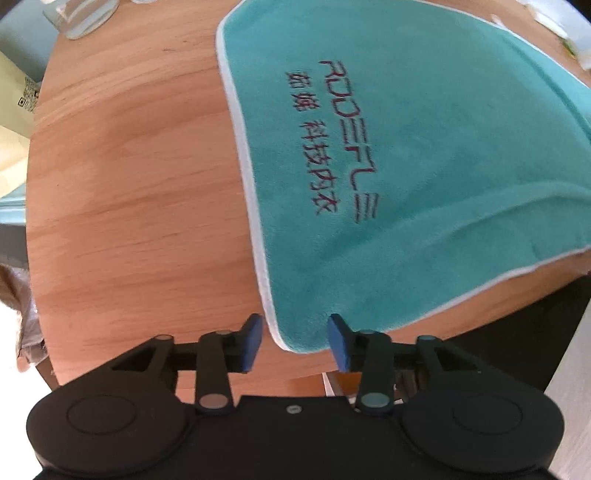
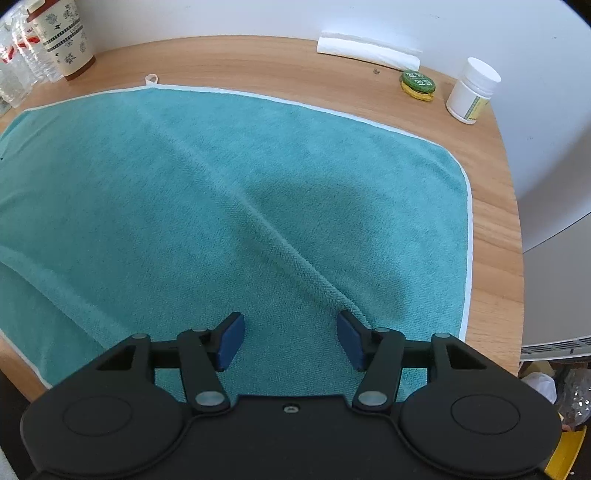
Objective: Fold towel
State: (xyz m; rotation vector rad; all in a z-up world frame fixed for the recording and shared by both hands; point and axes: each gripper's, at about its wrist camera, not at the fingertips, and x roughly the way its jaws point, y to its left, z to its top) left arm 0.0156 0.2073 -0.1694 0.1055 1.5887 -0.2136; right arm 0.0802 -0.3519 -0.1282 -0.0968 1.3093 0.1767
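A teal towel (image 1: 388,155) with white piping and dark red lettering lies spread flat on the round wooden table (image 1: 140,192). My left gripper (image 1: 295,341) is open, and the towel's near left corner lies between its blue pads. In the right wrist view the towel (image 2: 221,184) fills most of the frame, with a raised crease running diagonally toward the right pad. My right gripper (image 2: 291,341) is open and hovers over the towel's near edge, close to its near right corner. Neither gripper holds anything.
A patterned cup (image 2: 66,40) and clear plastic bottles (image 2: 18,66) stand at the far left. A folded white tissue (image 2: 369,48), a green-lidded tin (image 2: 417,85) and a white pill bottle (image 2: 472,90) sit at the far right. A clear glass container (image 1: 81,14) stands far left.
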